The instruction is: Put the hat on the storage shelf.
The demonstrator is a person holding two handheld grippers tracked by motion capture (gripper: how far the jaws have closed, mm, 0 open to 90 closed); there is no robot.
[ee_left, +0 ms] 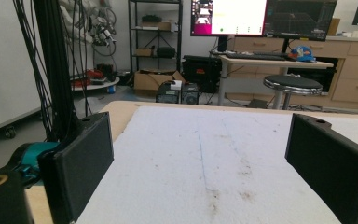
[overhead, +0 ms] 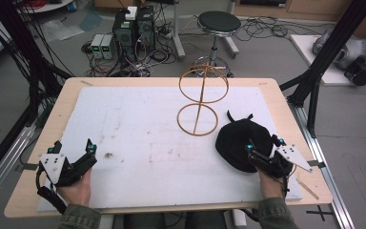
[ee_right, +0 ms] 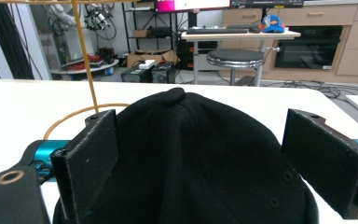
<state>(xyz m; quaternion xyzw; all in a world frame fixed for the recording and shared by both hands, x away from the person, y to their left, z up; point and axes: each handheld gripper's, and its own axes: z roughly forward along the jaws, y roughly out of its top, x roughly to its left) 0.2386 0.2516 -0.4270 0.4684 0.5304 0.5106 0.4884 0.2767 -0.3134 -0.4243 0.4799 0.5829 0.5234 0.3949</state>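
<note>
Here the black cap lay on the white mat at about 4 o'clock from the table's middle, crown up, just below and right of the wire stand, whose lower ring sat near the cap's 10 o'clock edge. The right gripper was at the cap's 5 o'clock side, its jaws spread wide and reaching over the near rim of the cap without closing on it. In the right gripper view the cap sat squarely between the two black jaws, its top button at 12 o'clock, the left jaw overlapping the fabric and the right jaw just clear of it; whether either jaw touched the cloth could not be told. The stand's thin upright rose at 11 o'clock behind the cap. The left gripper rested well apart at the mat's 8 o'clock corner, jaws likewise released and holding nothing, with bare, stained mat between them.
</note>
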